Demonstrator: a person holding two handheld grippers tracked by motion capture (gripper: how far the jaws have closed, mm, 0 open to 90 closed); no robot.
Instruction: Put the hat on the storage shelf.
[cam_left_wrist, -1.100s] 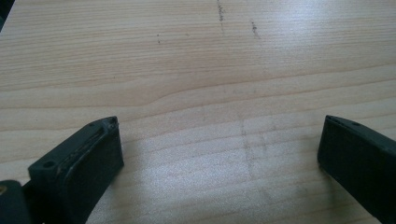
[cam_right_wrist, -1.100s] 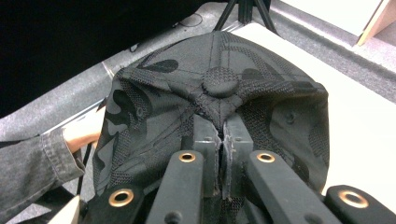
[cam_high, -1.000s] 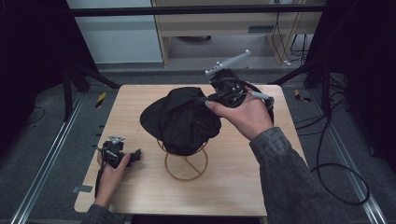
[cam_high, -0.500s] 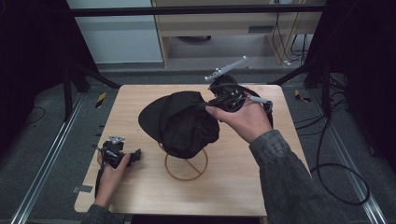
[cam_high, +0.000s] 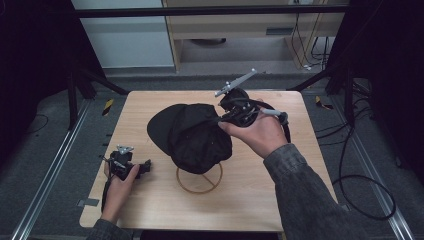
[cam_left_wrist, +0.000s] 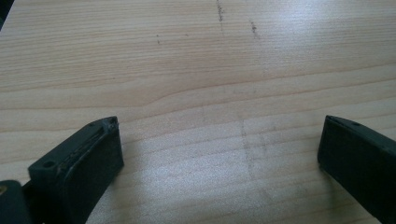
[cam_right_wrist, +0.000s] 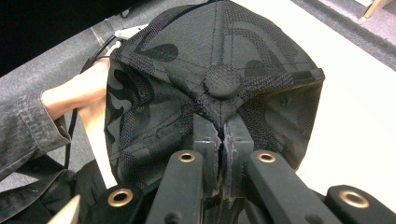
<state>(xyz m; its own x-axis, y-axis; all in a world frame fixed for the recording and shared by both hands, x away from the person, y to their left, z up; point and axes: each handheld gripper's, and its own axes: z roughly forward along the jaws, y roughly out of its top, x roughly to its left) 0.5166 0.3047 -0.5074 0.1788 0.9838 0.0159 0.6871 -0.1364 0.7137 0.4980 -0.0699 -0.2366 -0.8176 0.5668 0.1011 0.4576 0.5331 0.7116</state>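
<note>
Right gripper (cam_high: 223, 118) clenched on black cap (cam_high: 192, 135) mid-tabletop (cam_high: 150, 210) over wire stand (cam_high: 199, 178); left gripper (cam_high: 145, 166) released near left edge.

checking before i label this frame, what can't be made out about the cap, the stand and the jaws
- Stand: high view, upper part hidden under the black cap; whether the cap rests on it cannot be told.
- Cap's brim: right gripper view, hidden behind the crown.
- Right gripper: jaws pinch cap fabric; the pinched part lies hidden between them.
- Left gripper: left gripper view, right jaw cut off by the frame edge.
</note>
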